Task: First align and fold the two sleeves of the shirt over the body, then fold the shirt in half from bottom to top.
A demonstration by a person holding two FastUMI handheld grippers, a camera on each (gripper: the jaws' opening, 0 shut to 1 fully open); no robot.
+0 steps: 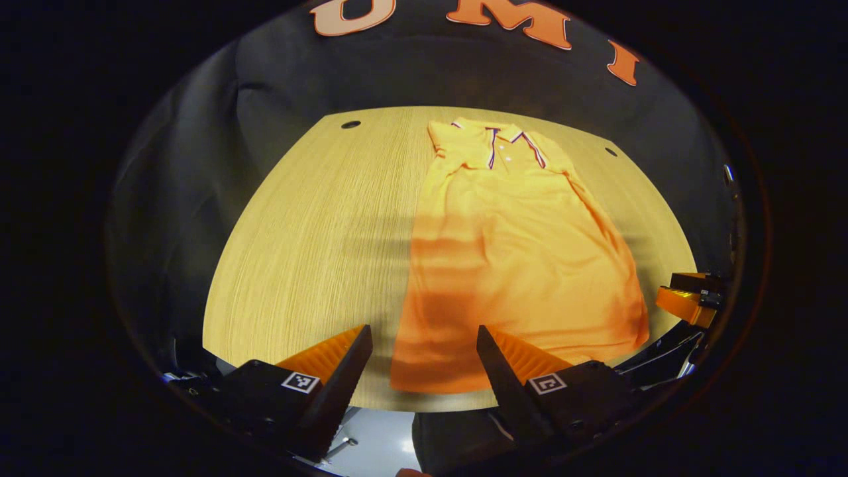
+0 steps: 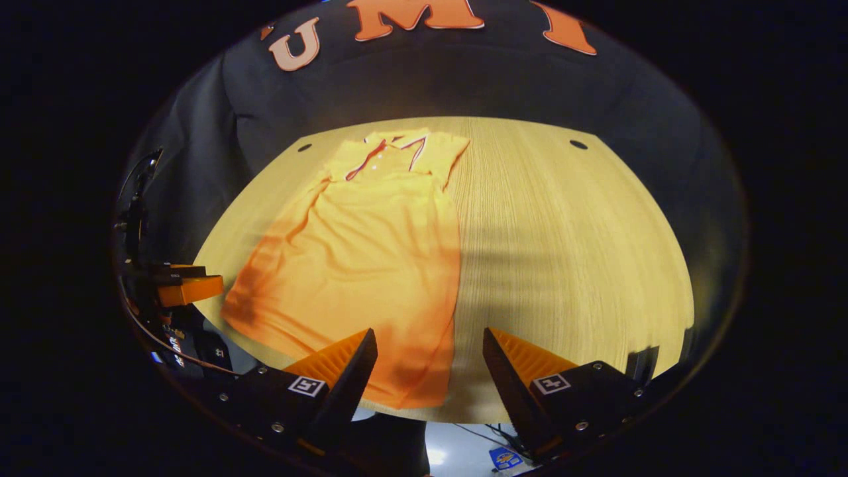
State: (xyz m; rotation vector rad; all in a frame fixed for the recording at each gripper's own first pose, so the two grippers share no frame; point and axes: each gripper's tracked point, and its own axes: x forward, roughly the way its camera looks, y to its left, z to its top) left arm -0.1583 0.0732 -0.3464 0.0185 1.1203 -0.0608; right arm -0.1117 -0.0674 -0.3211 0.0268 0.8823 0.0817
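Left gripper view shows the left gripper (image 1: 424, 354) with fingers spread above the orange polo shirt (image 1: 517, 265), sleeves folded in, on the wooden table (image 1: 311, 252); the right gripper (image 2: 429, 358) likewise gapes, grasping nothing.

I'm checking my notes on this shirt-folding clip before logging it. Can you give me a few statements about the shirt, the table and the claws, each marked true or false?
1. The shirt lies flat on the wooden table. True.
2. The left claw is shut on the hem. False: its fingers stand apart, holding nothing.
3. The shirt's collar points toward the booth wall. True.
4. The shirt is already folded in half bottom to top. False: it lies full length, hem at the near edge.
5. The right claw is open. True.
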